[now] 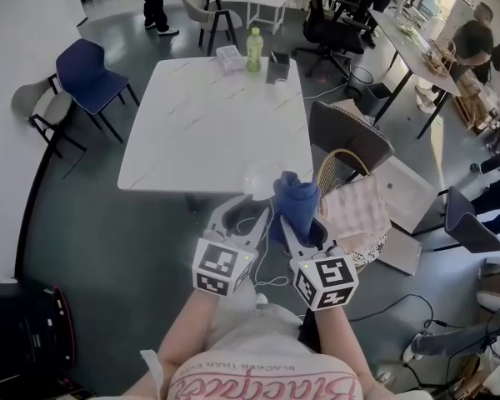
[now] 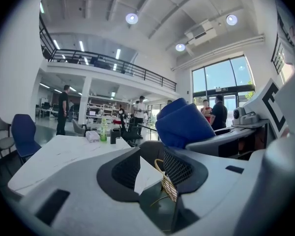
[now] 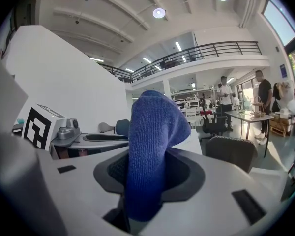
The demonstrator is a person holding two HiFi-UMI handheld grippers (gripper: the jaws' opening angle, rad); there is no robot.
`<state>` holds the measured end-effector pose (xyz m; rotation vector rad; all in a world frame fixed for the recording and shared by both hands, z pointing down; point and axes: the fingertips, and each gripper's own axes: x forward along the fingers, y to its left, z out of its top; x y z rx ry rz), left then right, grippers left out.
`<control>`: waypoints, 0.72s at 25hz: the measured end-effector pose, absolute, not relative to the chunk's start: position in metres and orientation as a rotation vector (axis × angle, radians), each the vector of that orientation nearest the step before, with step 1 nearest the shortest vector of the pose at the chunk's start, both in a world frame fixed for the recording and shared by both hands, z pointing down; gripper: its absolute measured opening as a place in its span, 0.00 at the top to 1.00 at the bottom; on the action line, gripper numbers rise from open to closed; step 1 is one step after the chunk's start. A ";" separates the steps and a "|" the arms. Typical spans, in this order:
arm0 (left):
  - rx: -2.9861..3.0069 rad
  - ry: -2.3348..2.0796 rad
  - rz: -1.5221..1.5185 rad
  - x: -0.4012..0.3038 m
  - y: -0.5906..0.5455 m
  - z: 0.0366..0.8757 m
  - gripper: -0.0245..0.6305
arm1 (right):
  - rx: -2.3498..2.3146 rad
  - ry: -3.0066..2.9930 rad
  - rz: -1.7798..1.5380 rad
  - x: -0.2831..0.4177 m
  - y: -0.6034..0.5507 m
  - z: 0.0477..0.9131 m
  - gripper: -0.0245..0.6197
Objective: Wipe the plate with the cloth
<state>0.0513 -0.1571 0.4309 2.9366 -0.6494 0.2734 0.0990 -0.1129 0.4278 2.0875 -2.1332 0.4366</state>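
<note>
A white table (image 1: 208,123) stands on dark floor (image 1: 92,232), blue chair (image 1: 87,69) beside, ceiling lights (image 2: 132,18) overhead.

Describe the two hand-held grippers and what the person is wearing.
The left hand-held gripper and the right hand-held gripper look alike. Each is a pale grey moulded shell with two broad jaws lined by black textured pads. Each carries a white cube printed with black square markers. The person wears a pale top with red lettering.
</note>
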 end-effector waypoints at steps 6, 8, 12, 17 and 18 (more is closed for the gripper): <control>2.912 -0.678 0.256 0.063 -0.216 0.429 0.76 | 2.088 -2.112 0.433 0.118 -0.158 0.427 0.75; 2.910 -0.682 0.242 0.067 -0.232 0.425 0.76 | 2.092 -2.107 0.436 0.124 -0.172 0.426 0.75; 2.918 -0.669 0.240 0.075 -0.251 0.424 0.76 | 2.082 -2.113 0.433 0.128 -0.198 0.425 0.75; 2.905 -0.645 0.282 0.077 -0.266 0.435 0.76 | 2.071 -2.114 0.456 0.128 -0.218 0.429 0.75; 2.896 -0.650 0.283 0.077 -0.269 0.437 0.76 | 2.064 -2.115 0.464 0.128 -0.220 0.431 0.75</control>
